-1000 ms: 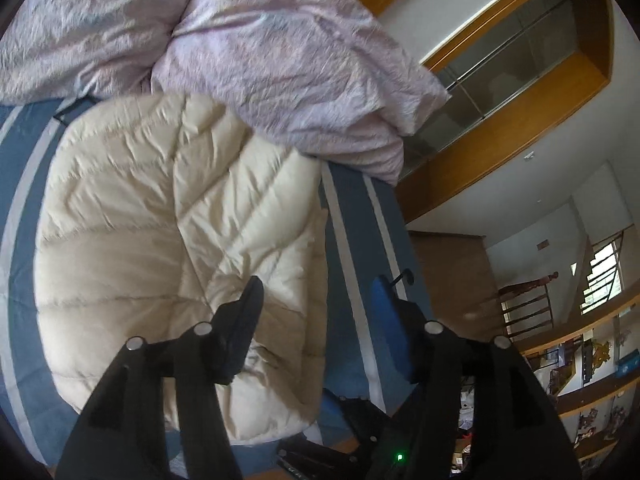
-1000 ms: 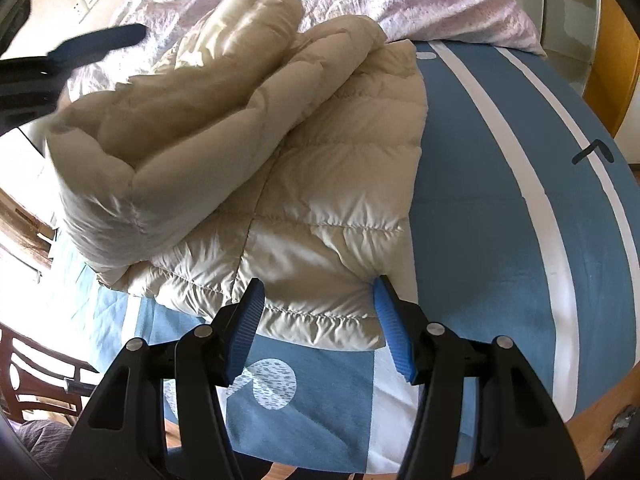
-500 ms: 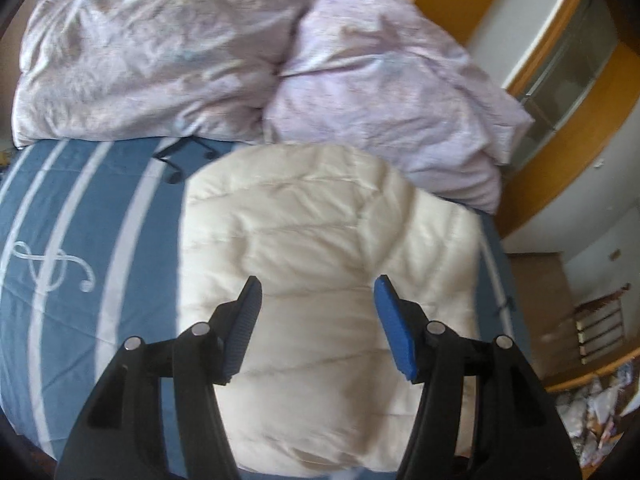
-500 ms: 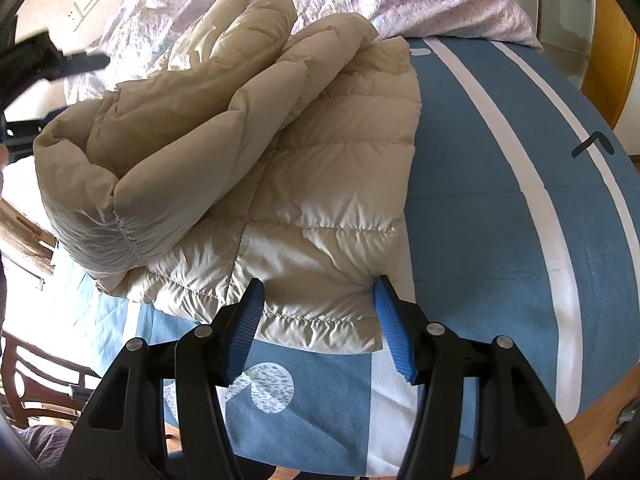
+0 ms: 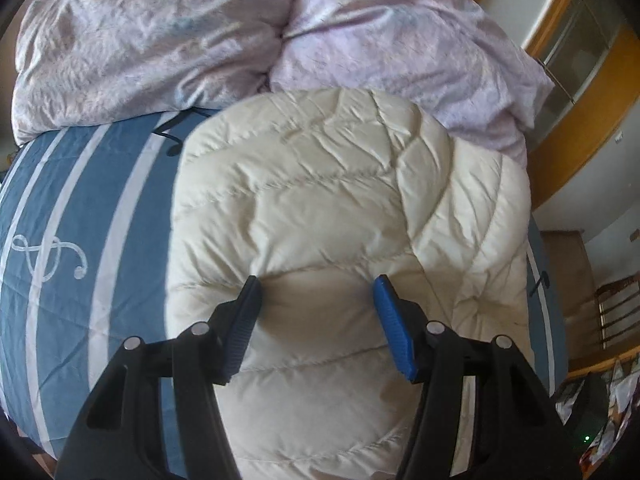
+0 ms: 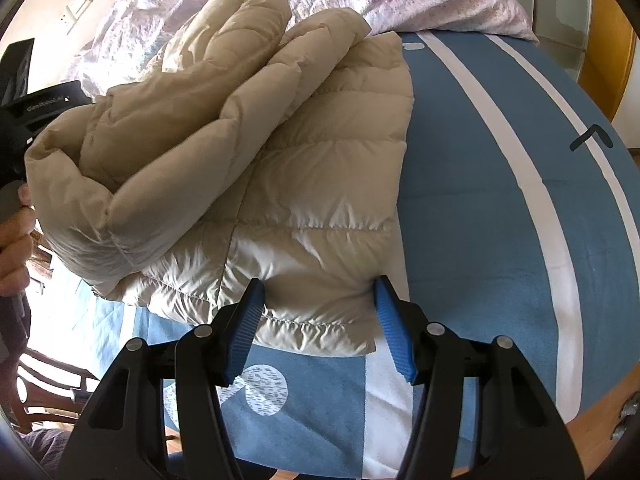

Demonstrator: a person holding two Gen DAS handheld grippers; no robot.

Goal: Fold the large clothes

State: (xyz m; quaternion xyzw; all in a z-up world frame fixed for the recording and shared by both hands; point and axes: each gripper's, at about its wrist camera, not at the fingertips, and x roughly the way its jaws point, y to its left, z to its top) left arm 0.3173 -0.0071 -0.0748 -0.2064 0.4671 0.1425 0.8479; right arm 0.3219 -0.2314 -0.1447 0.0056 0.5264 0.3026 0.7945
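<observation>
A cream quilted down jacket (image 5: 328,216) lies folded on the blue striped bed. In the left wrist view my left gripper (image 5: 316,284) is open, with its fingertips pressing on the jacket's top. In the right wrist view the same jacket (image 6: 248,152) shows a thick folded layer on top of a flat lower layer. My right gripper (image 6: 318,286) is open, its fingers straddling the jacket's near hem without closing on it. The left gripper's body and the hand holding it (image 6: 16,128) show at the left edge, behind the folded bulge.
The bed cover (image 5: 80,240) is blue with white stripes. Crumpled lilac bedding (image 5: 240,28) is piled at the head of the bed, touching the jacket's far edge. A wooden frame and glass (image 5: 576,80) stand to the right. A wooden chair (image 6: 44,396) stands beyond the bed's left side.
The left gripper has swung from the jacket's right edge to over its middle and come down onto the top. The right gripper has edged forward until its fingers straddle the hem.
</observation>
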